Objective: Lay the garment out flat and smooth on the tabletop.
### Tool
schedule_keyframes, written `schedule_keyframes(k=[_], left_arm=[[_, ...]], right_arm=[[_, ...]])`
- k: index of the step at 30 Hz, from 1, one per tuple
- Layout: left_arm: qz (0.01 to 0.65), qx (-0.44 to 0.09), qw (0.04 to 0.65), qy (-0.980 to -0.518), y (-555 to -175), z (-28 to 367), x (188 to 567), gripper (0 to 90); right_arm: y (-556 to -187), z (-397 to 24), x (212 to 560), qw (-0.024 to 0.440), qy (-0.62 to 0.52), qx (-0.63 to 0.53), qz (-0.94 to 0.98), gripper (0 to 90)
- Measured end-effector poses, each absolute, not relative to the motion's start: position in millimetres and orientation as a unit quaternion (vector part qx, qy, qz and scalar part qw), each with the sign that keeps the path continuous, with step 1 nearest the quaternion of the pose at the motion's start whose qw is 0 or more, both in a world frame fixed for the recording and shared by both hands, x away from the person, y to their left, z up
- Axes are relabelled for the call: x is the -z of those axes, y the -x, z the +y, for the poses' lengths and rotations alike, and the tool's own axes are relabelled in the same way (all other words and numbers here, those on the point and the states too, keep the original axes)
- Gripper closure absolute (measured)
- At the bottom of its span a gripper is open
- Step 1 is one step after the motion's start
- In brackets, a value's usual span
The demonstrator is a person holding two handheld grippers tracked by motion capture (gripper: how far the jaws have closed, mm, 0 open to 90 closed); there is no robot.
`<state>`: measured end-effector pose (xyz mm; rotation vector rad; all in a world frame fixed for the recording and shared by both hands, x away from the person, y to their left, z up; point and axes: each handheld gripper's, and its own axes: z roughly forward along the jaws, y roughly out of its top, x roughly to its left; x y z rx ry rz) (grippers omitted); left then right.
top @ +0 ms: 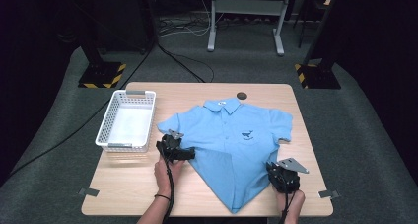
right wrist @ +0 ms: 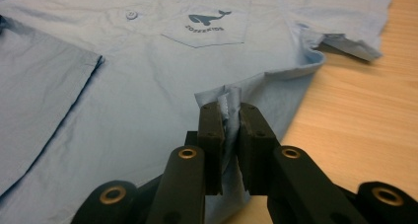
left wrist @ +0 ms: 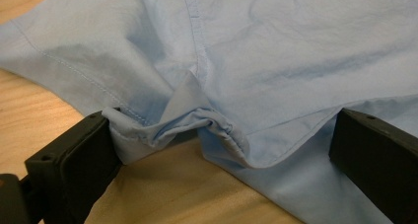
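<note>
The right gripper (right wrist: 229, 135) has its jaws pressed together on a bunched fold of the light blue shirt (top: 231, 140), pinching the cloth at the shirt's edge near the front right of the table (top: 123, 184). The left gripper (left wrist: 222, 150) has its jaws spread wide, with a crumpled bit of the shirt's edge lying between them; the cloth touches the one jaw, and the other stands apart from it. The shirt lies spread on the middle of the wooden table, collar away from the person, one lower part folded over. A white basket (top: 126, 121) stands just beside the shirt, on the left.
</note>
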<state>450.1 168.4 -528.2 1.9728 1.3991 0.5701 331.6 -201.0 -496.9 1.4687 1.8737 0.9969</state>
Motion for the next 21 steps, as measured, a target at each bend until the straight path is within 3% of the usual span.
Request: schedule_keyframes(k=[13,19,21], left_arm=[[0.533,-0.218,0.323,-0.751,-450,168,528,0.5],[0.533,-0.217,0.322,-0.752,-450,169,528,0.5],[0.533,-0.217,0.322,-0.752,-450,168,528,0.5]], right_arm=[[-287,-238,500,0.293,-0.581,-0.371,0.662,78.9],[-269,-253,496,0.306,-0.598,-0.366,0.645,64.1],[-266,-257,492,0.306,-0.6,-0.374,0.638,55.1]])
